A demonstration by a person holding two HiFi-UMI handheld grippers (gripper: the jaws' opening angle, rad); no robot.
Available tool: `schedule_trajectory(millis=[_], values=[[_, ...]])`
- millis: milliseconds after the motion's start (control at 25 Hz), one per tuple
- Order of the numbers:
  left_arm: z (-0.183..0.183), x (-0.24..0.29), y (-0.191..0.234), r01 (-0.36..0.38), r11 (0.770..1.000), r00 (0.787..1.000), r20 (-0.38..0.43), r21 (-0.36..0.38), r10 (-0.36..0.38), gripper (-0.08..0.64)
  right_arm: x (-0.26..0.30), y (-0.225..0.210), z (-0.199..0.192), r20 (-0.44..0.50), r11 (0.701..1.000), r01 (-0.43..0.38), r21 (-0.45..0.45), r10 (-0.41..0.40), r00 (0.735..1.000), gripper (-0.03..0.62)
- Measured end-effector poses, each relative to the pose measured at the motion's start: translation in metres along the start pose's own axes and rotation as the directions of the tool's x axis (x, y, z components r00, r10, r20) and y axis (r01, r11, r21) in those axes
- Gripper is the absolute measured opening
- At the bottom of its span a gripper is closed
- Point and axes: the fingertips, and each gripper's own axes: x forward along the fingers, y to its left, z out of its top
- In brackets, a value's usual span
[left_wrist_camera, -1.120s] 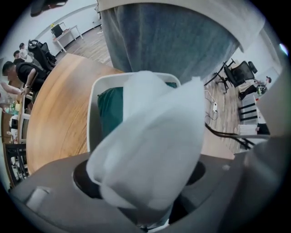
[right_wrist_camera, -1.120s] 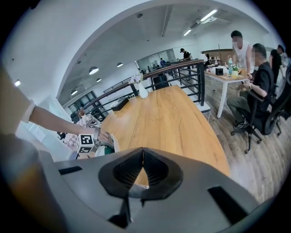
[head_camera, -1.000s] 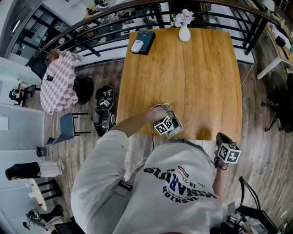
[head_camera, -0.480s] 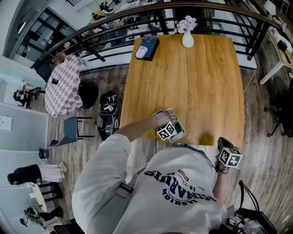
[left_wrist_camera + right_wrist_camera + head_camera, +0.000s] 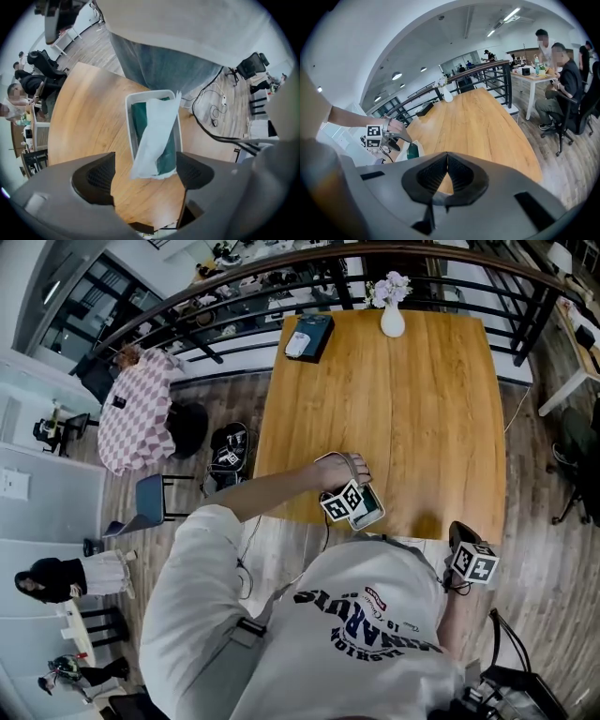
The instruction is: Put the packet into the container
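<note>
A white container (image 5: 129,123) stands near the front edge of the wooden table (image 5: 394,409). In it leans a white-and-green packet (image 5: 157,136), one end poking over the rim. My left gripper (image 5: 145,174) hangs straight above it, pointing down. Its jaws have just been opening and stand wide, with the pads clear of the packet. The head view shows that left gripper (image 5: 352,501) over the container (image 5: 372,510). My right gripper (image 5: 447,176) is shut and empty, held off the table's front right corner (image 5: 461,535).
A white vase of flowers (image 5: 393,315) and a dark box (image 5: 309,337) stand at the table's far edge, against a black railing (image 5: 234,282). Cables (image 5: 220,117) lie on the floor by the table. People sit at a desk (image 5: 562,89) to the right.
My left gripper has lifted off the container, and more of the container now shows beside it. The right gripper has stayed put.
</note>
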Motion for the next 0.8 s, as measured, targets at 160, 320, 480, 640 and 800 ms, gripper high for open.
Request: schedule_trajectory(millis=[160,320,480,640,800], values=[[-0.018,-0.066,0.029,-0.122,0.989,0.992,0.005,-0.083,0.123,0.394,0.003,0.005,0.008,0.007,1.000,-0.016,-0.018,0.016,1.000,0.008],[-0.033,-0.148,0.069,-0.289,0.909,0.947,0.047,-0.301,0.317,0.394,0.006,0.012,0.020,0.021,0.999,-0.026,-0.044,0.027,0.999,0.008],[-0.049,-0.254,0.108,-0.429,0.667,0.791,0.102,-0.609,0.603,0.393,0.009,0.021,0.040,0.040,0.995,-0.044,-0.085,0.047,0.998,0.008],[-0.068,-0.363,0.115,-0.422,0.319,0.482,0.088,-0.849,0.872,0.393,0.015,0.039,0.061,0.060,0.990,-0.073,-0.122,0.081,0.995,0.008],[-0.088,-0.443,0.087,-0.322,0.008,0.163,-0.047,-0.947,0.986,0.393,0.010,0.066,0.100,0.130,0.980,-0.098,-0.174,0.121,0.984,0.008]])
